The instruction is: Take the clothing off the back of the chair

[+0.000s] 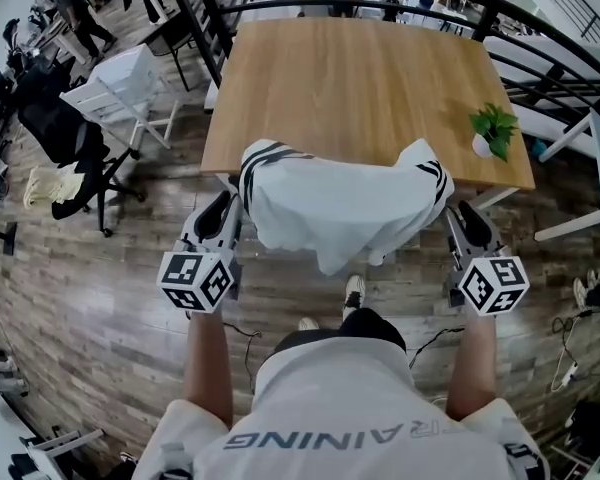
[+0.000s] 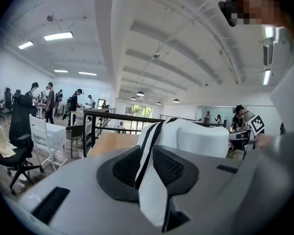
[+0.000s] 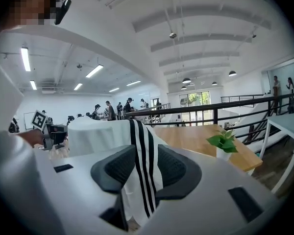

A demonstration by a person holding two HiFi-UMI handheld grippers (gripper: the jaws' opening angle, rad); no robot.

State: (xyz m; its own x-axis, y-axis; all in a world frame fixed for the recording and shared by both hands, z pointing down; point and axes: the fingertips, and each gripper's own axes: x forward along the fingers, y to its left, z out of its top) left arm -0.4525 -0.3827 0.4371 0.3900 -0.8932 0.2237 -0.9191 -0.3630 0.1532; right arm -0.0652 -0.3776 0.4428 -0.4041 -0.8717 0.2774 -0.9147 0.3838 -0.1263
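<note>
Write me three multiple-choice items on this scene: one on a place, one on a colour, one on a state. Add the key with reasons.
1. Where does the potted plant stand?
A. On the wooden table, near its right edge
B. On the floor by the black office chair
C. On the white chair

2. What colour are the stripes on the white garment?
A. Red
B. Black
C. Green

3. How do the left gripper's jaws stand?
A. Wide apart, nothing between them
B. Closed on the garment's striped fabric
C. Closed on a plant leaf

Key:
1 A: the head view shows the plant on the tabletop by its right edge.
2 B: black stripes run along the white cloth in every view.
3 B: the left gripper view shows the pads pinching the striped cloth.
</note>
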